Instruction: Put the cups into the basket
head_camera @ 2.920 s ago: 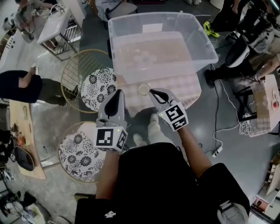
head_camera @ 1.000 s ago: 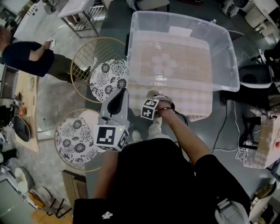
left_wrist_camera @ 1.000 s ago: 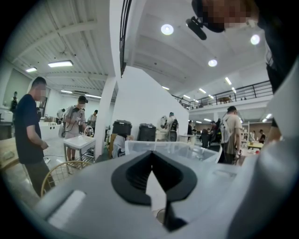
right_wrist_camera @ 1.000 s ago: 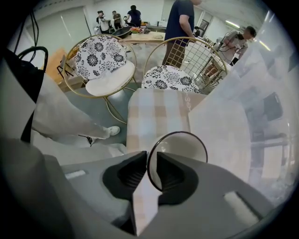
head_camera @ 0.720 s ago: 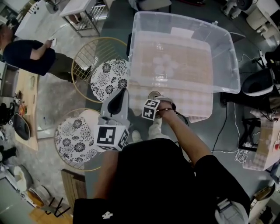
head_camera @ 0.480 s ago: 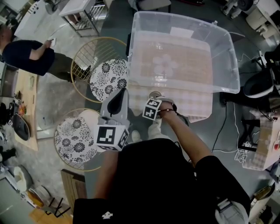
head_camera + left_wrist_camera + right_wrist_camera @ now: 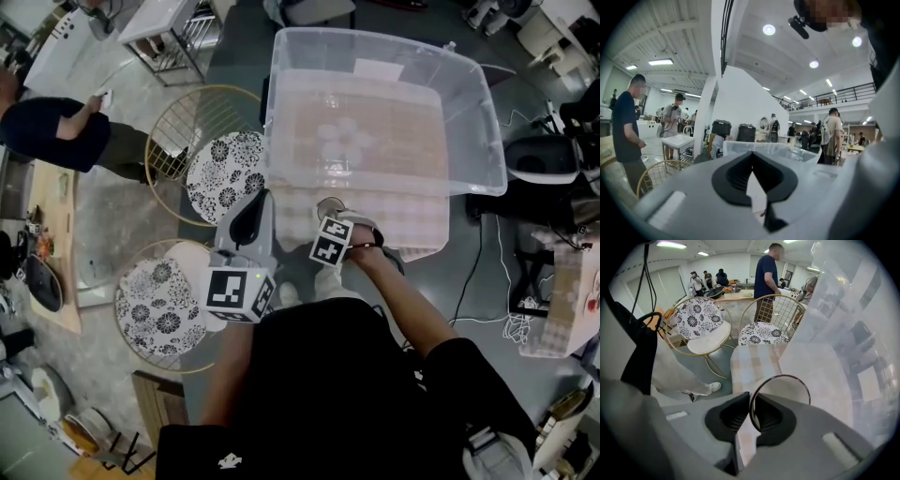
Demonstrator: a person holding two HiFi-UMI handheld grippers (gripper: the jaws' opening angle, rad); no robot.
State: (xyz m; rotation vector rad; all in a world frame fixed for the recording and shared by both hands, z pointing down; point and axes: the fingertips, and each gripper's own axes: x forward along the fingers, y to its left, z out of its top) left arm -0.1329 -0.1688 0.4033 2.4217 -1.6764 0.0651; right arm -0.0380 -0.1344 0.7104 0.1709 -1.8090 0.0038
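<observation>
The jaws of the right gripper [image 7: 751, 399] have just closed on the rim of the clear cup [image 7: 783, 390], to carry it over into the basket [image 7: 489, 122], while the left gripper [image 7: 751, 161] has its jaws closed and empty.

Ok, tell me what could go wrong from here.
The right gripper, whose jaws have just been closing, pinches only the thin rim of the clear cup, so it may swing or slip out. The tall wall of the bin stands close by; too low a lift could knock the cup against it.

Clear bin [image 7: 473, 122] on checked table [image 7: 417, 230], right gripper [image 7: 333, 216] at glass cup [image 7: 323, 202]; left gripper [image 7: 251, 217] alongside
</observation>
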